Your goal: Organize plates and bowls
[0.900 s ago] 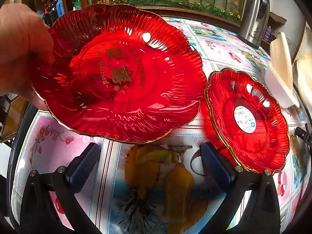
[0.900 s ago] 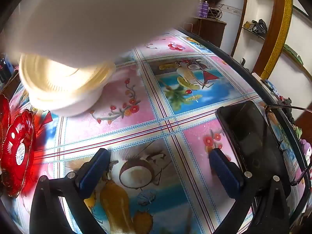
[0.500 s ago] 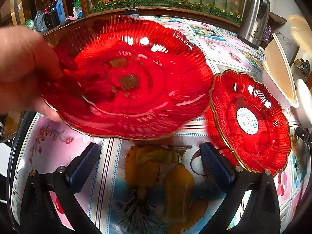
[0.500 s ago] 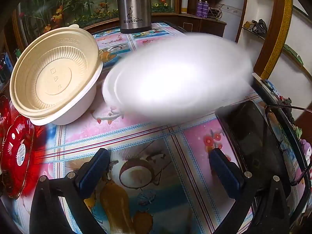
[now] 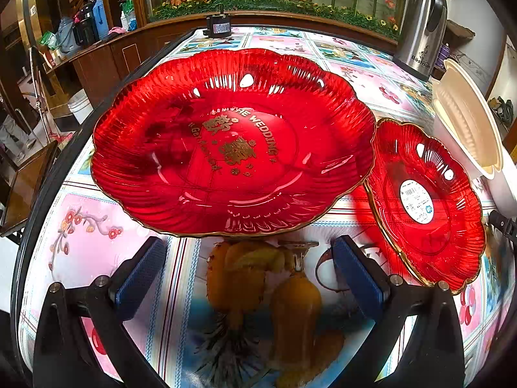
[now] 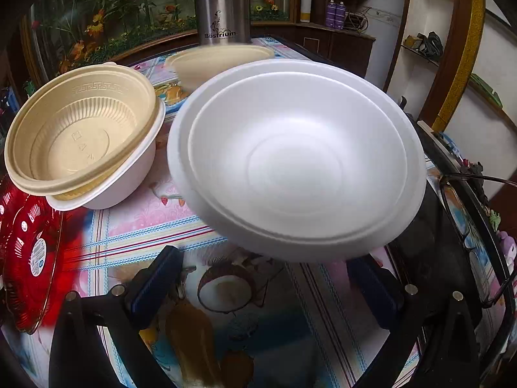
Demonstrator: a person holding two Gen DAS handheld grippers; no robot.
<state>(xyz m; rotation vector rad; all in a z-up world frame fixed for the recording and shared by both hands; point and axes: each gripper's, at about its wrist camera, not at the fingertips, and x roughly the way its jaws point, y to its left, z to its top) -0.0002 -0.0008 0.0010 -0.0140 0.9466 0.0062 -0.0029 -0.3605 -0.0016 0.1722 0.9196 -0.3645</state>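
Table [image 5: 97,236]: covered with a cloth printed in pink flower and fruit panels.

Large red plate [image 5: 232,142]: scalloped glass with a gold rim and gold lettering in the middle, lying on the table just ahead of the left gripper.

Small red plate [image 5: 426,203]: same scalloped make, white label at its centre, just beside the large one on its right, their rims about touching; whether they overlap cannot be told.

Beige bowl [image 6: 80,139]: ribbed inside, nested a little askew in a white tub [image 6: 129,177], at the left of the right wrist view, near the small red plate.

Second beige bowl [image 6: 219,64]: farther back, in front of a steel flask [image 6: 223,6].

White bowl [image 6: 297,161]: wide and shallow, appears to be two stacked, directly ahead of the right gripper and slightly blurred.

Left gripper [image 5: 248,278]: jaws spread wide, nothing between the pads.

Right gripper [image 6: 268,291]: jaws spread wide, nothing clasped; the white bowl's near rim overlaps the right finger in view.

Spectacles [image 6: 468,226]: at the table's right edge.
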